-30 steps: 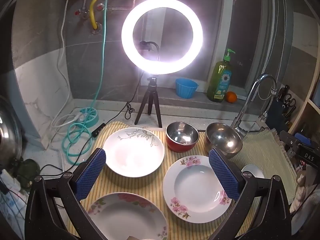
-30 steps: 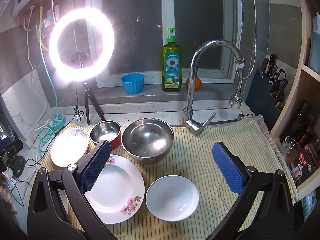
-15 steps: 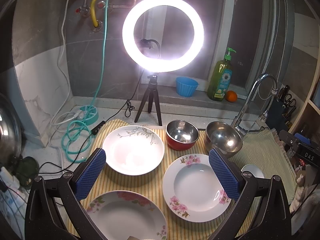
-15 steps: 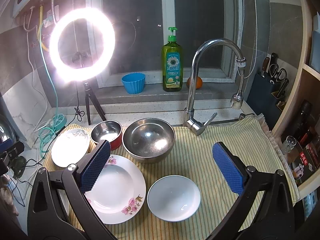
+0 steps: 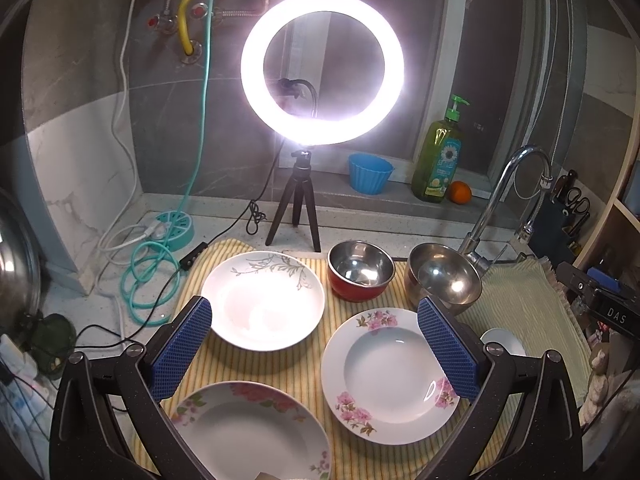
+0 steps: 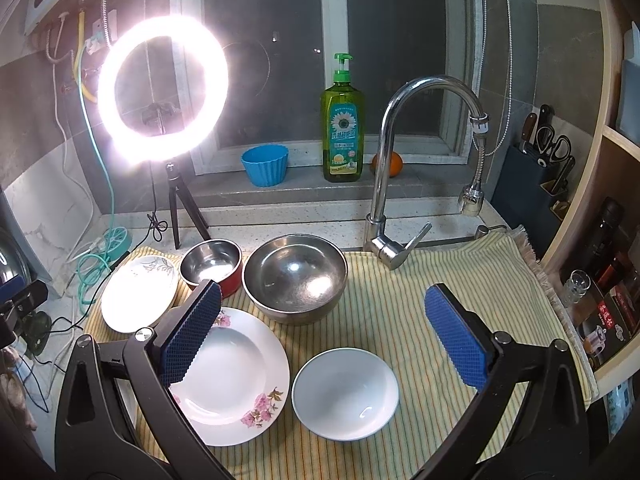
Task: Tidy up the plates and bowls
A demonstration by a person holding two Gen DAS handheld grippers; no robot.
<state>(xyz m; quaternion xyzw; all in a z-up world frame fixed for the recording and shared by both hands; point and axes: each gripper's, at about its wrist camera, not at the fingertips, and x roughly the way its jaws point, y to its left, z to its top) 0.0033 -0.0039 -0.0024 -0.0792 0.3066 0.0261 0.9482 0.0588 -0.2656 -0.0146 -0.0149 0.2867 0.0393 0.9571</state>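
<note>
On a yellow striped cloth point(image 5: 304, 364) lie a white plate with a grey leaf print point(image 5: 262, 300), a pink-flowered plate point(image 5: 390, 370), and a second flowered plate point(image 5: 248, 436) at the near edge. Behind stand a red bowl with steel inside point(image 5: 360, 270) and a large steel bowl point(image 5: 444, 280). A small white bowl point(image 6: 346, 392) sits right of the flowered plate point(image 6: 232, 372). My left gripper point(image 5: 316, 352) is open and empty above the plates. My right gripper point(image 6: 324, 340) is open and empty above the white bowl and the steel bowl point(image 6: 294, 276).
A lit ring light on a tripod point(image 5: 322, 68) stands behind the cloth. A tap point(image 6: 400, 160) rises at the back right. A blue cup point(image 6: 265, 164), soap bottle point(image 6: 342, 128) and orange point(image 6: 386, 164) are on the sill. Cables point(image 5: 148, 276) lie left.
Both grippers stay open. The left view has drifted slightly up and back; the right view has shifted a little left. No dish has moved.
</note>
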